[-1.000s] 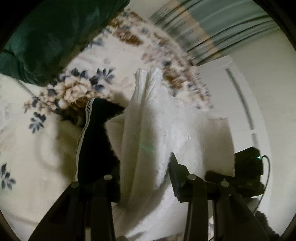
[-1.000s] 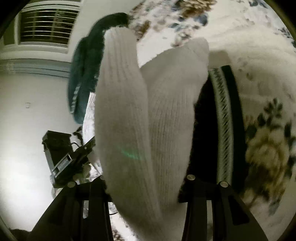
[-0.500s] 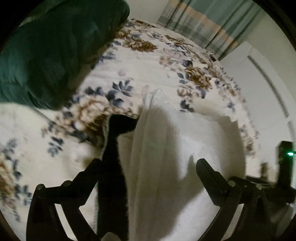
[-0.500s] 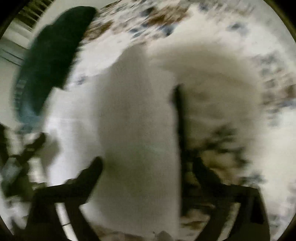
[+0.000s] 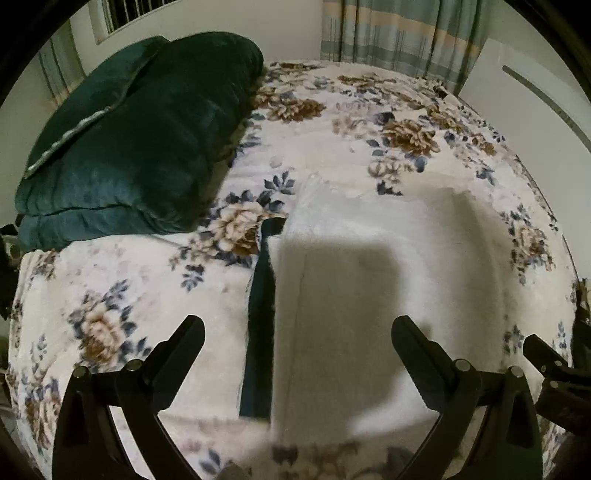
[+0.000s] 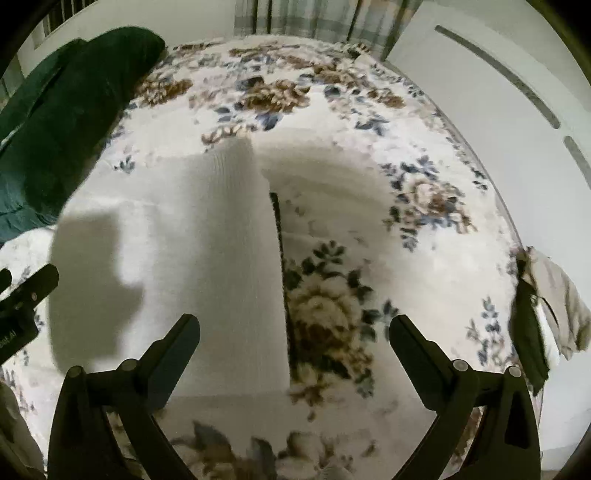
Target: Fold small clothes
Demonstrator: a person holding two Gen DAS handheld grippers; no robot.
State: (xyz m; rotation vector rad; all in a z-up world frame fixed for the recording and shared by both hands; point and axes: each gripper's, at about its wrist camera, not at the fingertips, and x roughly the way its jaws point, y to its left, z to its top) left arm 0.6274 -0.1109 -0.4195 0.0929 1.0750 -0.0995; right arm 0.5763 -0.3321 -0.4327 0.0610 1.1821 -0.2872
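Note:
A folded white knit garment [image 5: 373, 280] lies flat on the flowered bedspread [image 5: 122, 280], with a dark cloth strip [image 5: 260, 325] showing along its left edge. My left gripper [image 5: 297, 343] is open and empty above its near part. In the right wrist view the same white garment [image 6: 207, 258] lies left of centre, with a thin dark edge [image 6: 282, 266] along its right side. My right gripper [image 6: 293, 341] is open and empty above the garment's right edge.
A dark green pillow [image 5: 136, 136] lies at the back left of the bed. Striped curtains [image 5: 399, 33] and a white door [image 6: 517, 110] stand behind. More clothes [image 6: 546, 306] hang at the bed's right edge. The other gripper shows at the right edge [image 5: 557, 373].
Both grippers were shut on the white garment and held it up. They have opened, let it go and pulled back; the garment now lies flat on the bed.

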